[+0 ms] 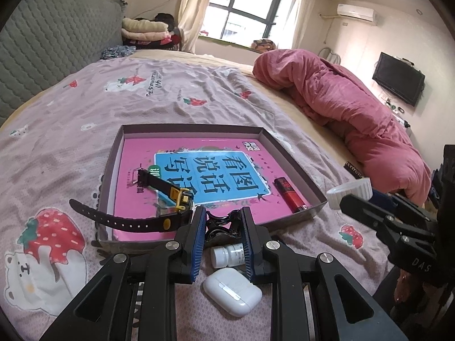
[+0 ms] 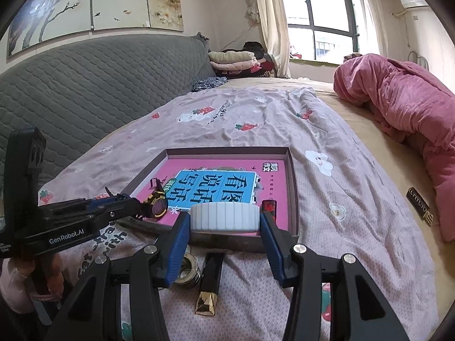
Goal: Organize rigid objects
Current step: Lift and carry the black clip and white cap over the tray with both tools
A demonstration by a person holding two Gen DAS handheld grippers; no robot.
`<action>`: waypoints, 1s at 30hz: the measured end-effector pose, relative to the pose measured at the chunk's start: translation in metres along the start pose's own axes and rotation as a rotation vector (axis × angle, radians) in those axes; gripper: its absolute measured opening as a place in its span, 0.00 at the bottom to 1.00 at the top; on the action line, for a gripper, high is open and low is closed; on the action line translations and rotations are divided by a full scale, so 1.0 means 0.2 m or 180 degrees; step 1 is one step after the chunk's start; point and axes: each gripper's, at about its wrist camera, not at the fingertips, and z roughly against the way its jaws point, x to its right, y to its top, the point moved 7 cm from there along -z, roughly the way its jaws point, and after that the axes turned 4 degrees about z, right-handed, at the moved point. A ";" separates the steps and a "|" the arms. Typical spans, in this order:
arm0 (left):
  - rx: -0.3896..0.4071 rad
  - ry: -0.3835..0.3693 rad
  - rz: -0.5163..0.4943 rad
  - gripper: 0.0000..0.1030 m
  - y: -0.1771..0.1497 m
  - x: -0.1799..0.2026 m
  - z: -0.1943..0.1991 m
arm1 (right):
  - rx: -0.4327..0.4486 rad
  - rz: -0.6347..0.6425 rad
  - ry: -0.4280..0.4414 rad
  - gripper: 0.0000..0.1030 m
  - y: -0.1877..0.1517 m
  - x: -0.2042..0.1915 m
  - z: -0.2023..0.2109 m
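A shallow brown tray [image 1: 113, 153] with a pink and blue book as its floor lies on the bed; it also shows in the right wrist view [image 2: 294, 187]. A red lighter [image 1: 290, 195] lies in it at the right. My left gripper [image 1: 223, 221] is shut on the black and yellow watch [image 1: 167, 199], whose strap hangs over the tray's near left wall. My right gripper [image 2: 224, 221] is shut on a white ribbed cap [image 2: 224, 217] just before the tray's near wall; the cap also shows in the left wrist view [image 1: 351, 191].
A white earbud case [image 1: 232, 291], a small white bottle [image 1: 227, 255] and a black clip lie under my left gripper. A black and gold stick [image 2: 210, 281] and a metal ring [image 2: 189, 268] lie under my right gripper. A pink quilt [image 1: 341, 105] is at the right, a grey headboard [image 2: 85, 91] at the left.
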 end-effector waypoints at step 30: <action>0.0097 0.0006 -0.0047 0.24 0.11 0.02 -0.10 | 0.0141 -0.0001 -0.0140 0.48 0.10 0.11 -0.04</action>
